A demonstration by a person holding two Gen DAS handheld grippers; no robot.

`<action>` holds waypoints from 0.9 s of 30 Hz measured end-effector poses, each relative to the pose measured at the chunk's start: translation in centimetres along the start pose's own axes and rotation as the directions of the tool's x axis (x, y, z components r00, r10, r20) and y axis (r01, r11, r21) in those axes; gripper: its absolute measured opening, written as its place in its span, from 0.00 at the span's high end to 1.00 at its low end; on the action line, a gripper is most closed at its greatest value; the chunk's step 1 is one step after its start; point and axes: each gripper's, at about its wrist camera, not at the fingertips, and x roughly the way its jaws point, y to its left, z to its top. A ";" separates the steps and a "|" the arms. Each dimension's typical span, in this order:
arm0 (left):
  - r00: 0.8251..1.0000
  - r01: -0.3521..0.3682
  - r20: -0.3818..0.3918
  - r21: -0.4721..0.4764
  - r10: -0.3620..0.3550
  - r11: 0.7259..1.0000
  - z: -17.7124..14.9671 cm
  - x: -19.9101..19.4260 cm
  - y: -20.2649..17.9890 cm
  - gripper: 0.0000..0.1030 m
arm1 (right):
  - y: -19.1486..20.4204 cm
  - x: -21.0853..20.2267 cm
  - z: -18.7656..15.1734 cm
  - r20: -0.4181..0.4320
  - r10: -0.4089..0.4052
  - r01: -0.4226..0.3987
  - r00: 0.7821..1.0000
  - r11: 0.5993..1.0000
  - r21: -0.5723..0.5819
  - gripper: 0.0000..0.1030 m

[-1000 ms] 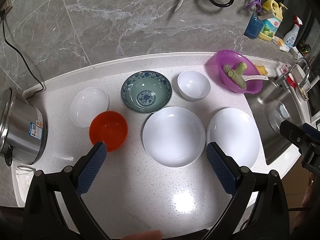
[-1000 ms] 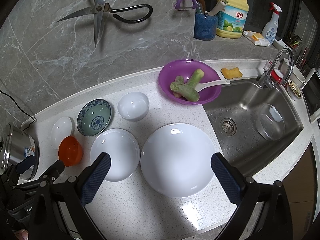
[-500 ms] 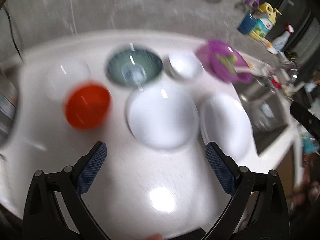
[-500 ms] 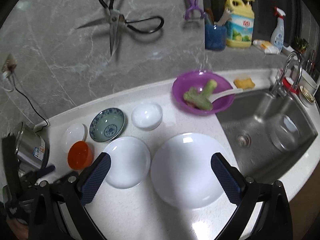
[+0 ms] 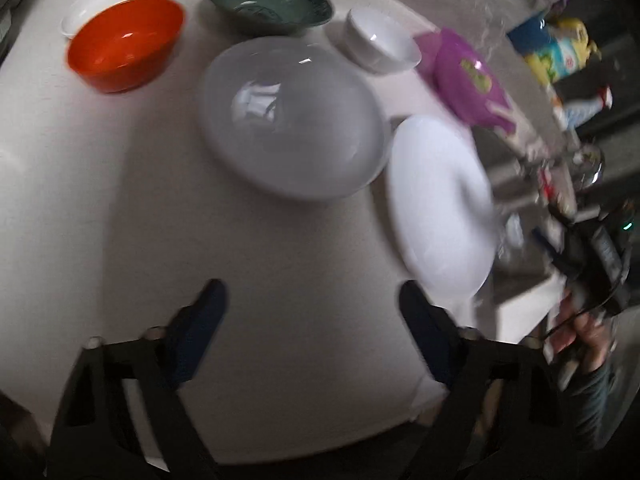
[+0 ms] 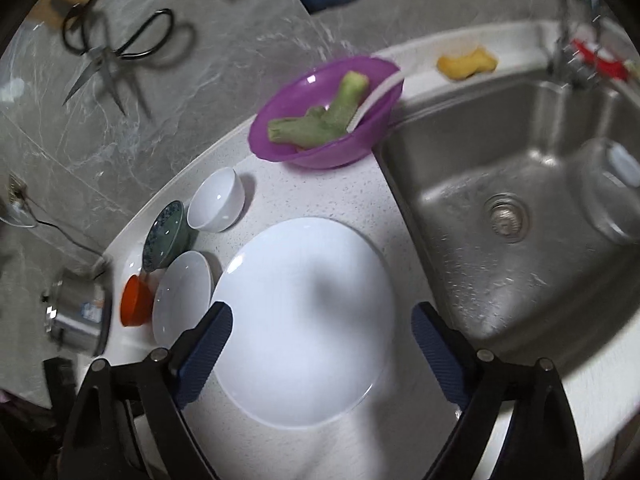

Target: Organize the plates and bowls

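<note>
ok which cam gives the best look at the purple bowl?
Right wrist: the purple bowl sits sharp and whole, green vegetable pieces and a white handle visible inside. Left wrist shows the bowl only blurred and distorted near the right edge.

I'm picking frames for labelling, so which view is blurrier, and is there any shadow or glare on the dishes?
Left wrist view: heavy motion blur smears the white deep plate and orange plastic bowl, with small glints. Right wrist view: sharper in the middle, blurred at the edges; a dark shadow falls on the large white flat plate.
</note>
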 end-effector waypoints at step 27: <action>0.998 0.055 0.016 -0.007 -0.055 0.998 3.2 9.6 -5.6 0.78 | -6.6 12.6 5.1 -0.451 0.367 -0.399 0.814 0.917 0.027 0.62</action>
